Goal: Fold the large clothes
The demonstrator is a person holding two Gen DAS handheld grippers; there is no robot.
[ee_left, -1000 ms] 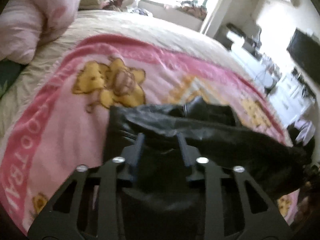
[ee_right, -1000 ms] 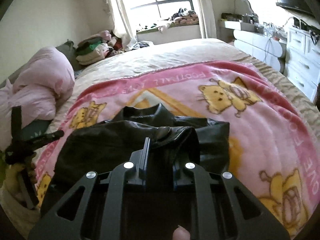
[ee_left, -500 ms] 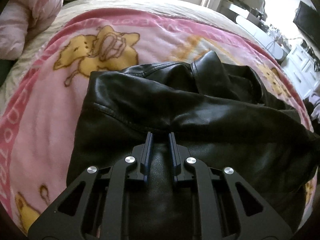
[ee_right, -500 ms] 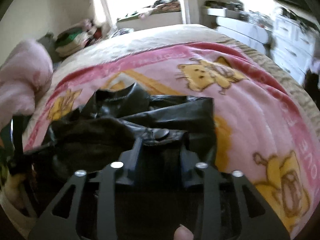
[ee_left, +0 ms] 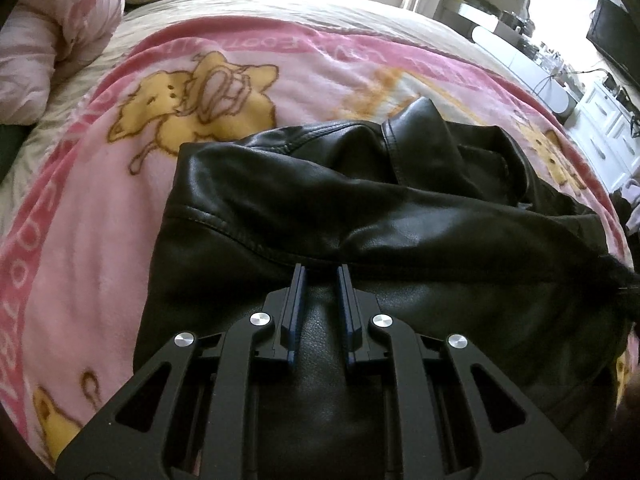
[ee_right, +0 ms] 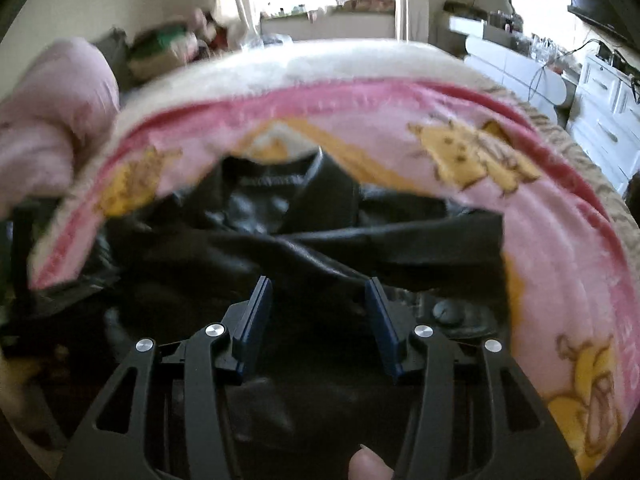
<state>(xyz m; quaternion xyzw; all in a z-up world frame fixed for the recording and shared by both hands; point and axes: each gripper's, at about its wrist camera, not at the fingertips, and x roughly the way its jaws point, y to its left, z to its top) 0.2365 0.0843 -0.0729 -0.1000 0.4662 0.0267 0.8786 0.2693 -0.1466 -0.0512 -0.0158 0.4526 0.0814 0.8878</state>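
A black leather jacket lies partly folded on the pink cartoon blanket on the bed. Its collar stands up at the far side. A sleeve lies folded across the body. My left gripper is over the jacket's near part, its jaws a narrow gap apart with nothing between them. In the right wrist view the same jacket fills the middle, with a snap button at the right. My right gripper is open wide just above the jacket and holds nothing.
A pink duvet is bunched at the bed's far left. Folded clothes are piled by the window. White drawers and a shelf with cables stand along the right wall. A dark screen hangs at the far right.
My right gripper has opened and let go of the jacket edge. My left gripper narrowed, then stayed nearly still over the jacket. The jacket has settled flatter on the blanket.
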